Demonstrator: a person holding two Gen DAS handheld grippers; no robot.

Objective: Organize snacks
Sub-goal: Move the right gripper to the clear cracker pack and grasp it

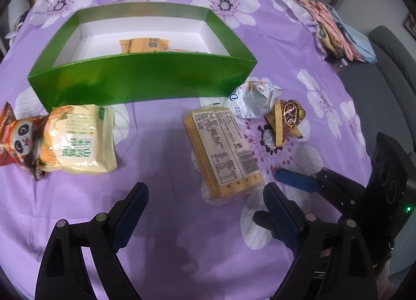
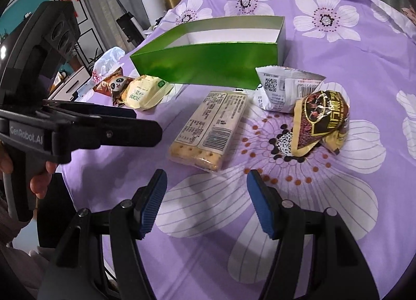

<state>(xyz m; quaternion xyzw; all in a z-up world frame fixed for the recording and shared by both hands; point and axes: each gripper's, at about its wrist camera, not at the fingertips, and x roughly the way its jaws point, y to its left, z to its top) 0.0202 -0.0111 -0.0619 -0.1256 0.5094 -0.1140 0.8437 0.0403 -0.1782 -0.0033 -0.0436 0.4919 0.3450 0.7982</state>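
Note:
A green box [image 1: 145,81] stands at the back of the purple flowered cloth, with an orange packet [image 1: 143,45] inside it. A long cracker pack [image 1: 221,149] lies label up just beyond my left gripper [image 1: 205,196], which is open and empty. At the left lie a yellow packet [image 1: 80,138] and a panda packet [image 1: 15,138]. A white packet [image 2: 280,86] and a brown-gold packet [image 2: 322,120] lie right of the cracker pack [image 2: 208,125]. My right gripper [image 2: 206,177] hovers open and empty near the pack's close end. The left gripper [image 2: 148,121] reaches in from the left.
Folded clothes [image 1: 338,32] sit at the cloth's far right edge, beside a grey sofa [image 1: 384,91]. A white plastic bag [image 2: 109,60] lies past the left table edge. A hand [image 2: 39,180] holds the left gripper's handle. Bare cloth [image 1: 156,157] lies between the yellow packet and the crackers.

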